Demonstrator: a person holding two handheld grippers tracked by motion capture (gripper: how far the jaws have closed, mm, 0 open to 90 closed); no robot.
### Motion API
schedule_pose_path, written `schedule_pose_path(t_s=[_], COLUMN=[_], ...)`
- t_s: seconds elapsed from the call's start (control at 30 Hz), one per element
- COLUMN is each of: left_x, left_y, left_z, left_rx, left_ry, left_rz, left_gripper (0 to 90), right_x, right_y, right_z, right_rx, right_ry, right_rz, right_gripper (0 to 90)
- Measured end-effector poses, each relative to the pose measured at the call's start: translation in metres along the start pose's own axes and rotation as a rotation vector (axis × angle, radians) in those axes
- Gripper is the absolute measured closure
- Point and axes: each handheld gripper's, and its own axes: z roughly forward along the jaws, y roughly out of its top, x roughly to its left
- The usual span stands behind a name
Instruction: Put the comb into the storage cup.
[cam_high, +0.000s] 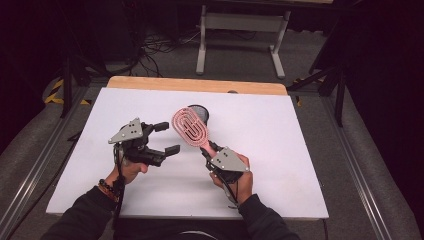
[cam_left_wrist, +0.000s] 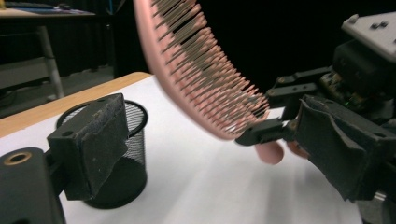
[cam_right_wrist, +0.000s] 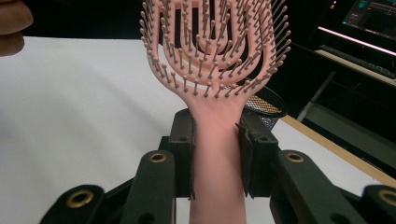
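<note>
Pink hairbrush (cam_high: 190, 126), centre frame, raised over white table (cam_high: 280, 150): light, rigid plastic, smooth handle may slip; right gripper (cam_high: 207, 152) clamps handle near head, left gripper (cam_high: 167, 137) wide, empty.

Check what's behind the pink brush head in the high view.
A black mesh cup stands on the white table behind the pink hairbrush, which the right gripper holds by the handle. The brush head covers most of the cup, so its inside can't be seen.
</note>
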Motion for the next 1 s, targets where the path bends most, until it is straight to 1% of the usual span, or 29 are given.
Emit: schedule_pose_path(t_s=[0.07, 0.13, 0.17, 0.2, 0.33, 0.37, 0.4, 0.43, 0.47, 0.5, 0.53, 0.57, 0.63, 0.73, 0.77, 0.83, 0.93, 1.0], left_x=[0.000, 0.000, 0.001, 0.001, 0.005, 0.005, 0.007, 0.008, 0.008, 0.009, 0.009, 0.009, 0.011, 0.013, 0.013, 0.013, 0.012, 0.012], left_y=[0.001, 0.001, 0.001, 0.001, 0.001, 0.001, 0.001, 0.002, 0.002, 0.002, 0.002, 0.002, 0.002, 0.000, -0.001, -0.002, -0.002, -0.002], left_z=[0.002, 0.005, 0.006, 0.006, 0.011, 0.011, 0.012, 0.012, 0.013, 0.014, 0.014, 0.015, 0.017, 0.019, 0.020, 0.023, 0.026, 0.027], left_rx=[-0.008, -0.028, -0.028, -0.028, -0.054, -0.054, -0.064, -0.068, -0.073, -0.083, -0.083, -0.088, -0.091, -0.103, -0.104, -0.102, -0.097, -0.103], left_ry=[-0.017, -0.040, -0.040, -0.040, -0.059, -0.059, -0.062, -0.068, -0.078, -0.080, -0.080, -0.082, -0.088, -0.102, -0.099, -0.094, -0.087, -0.086], left_rz=[-0.010, -0.028, -0.037, -0.037, -0.098, -0.098, -0.110, -0.118, -0.131, -0.140, -0.140, -0.154, -0.165, -0.200, -0.209, -0.217, -0.217, -0.225], left_gripper=[10.7, 10.7, 10.8, 11.0, 13.8, 15.3, 15.3, 17.4, 23.3, 24.6, 25.5, 27.4, 30.8, 35.4, 36.7, 40.4, 44.5, 47.5], right_x=[0.002, 0.004, 0.005, 0.006, 0.009, 0.009, 0.009, 0.010, 0.010, 0.010, 0.010, 0.010, 0.010, 0.010, 0.011, 0.011, 0.013, 0.012], right_y=[0.000, -0.001, -0.001, -0.001, -0.002, -0.002, -0.003, -0.003, -0.004, -0.004, -0.005, -0.005, -0.005, -0.005, -0.005, -0.007, -0.007, -0.007], right_z=[0.002, 0.003, 0.004, 0.005, 0.007, 0.007, 0.007, 0.008, 0.008, 0.008, 0.008, 0.008, 0.008, 0.008, 0.008, 0.008, 0.008, 0.008], right_rx=[0.001, 0.000, -0.001, -0.004, -0.006, -0.006, -0.007, -0.007, -0.004, -0.002, -0.002, -0.004, -0.007, -0.010, -0.011, -0.010, -0.010, -0.011], right_ry=[0.002, 0.012, 0.012, 0.012, 0.018, 0.018, 0.020, 0.021, 0.021, 0.021, 0.020, 0.018, 0.013, 0.001, -0.005, -0.006, -0.012, -0.016], right_rz=[-0.001, -0.001, -0.004, -0.004, -0.009, -0.009, -0.010, -0.012, -0.012, -0.011, -0.011, -0.010, -0.012, -0.019, -0.023, -0.026, -0.033, -0.031], right_gripper=[69.5, 69.5, 69.4, 69.5, 69.4, 69.4, 69.5, 69.4, 69.4, 69.4, 69.4, 69.4, 69.4, 69.4, 69.5, 69.4, 69.4, 69.4])
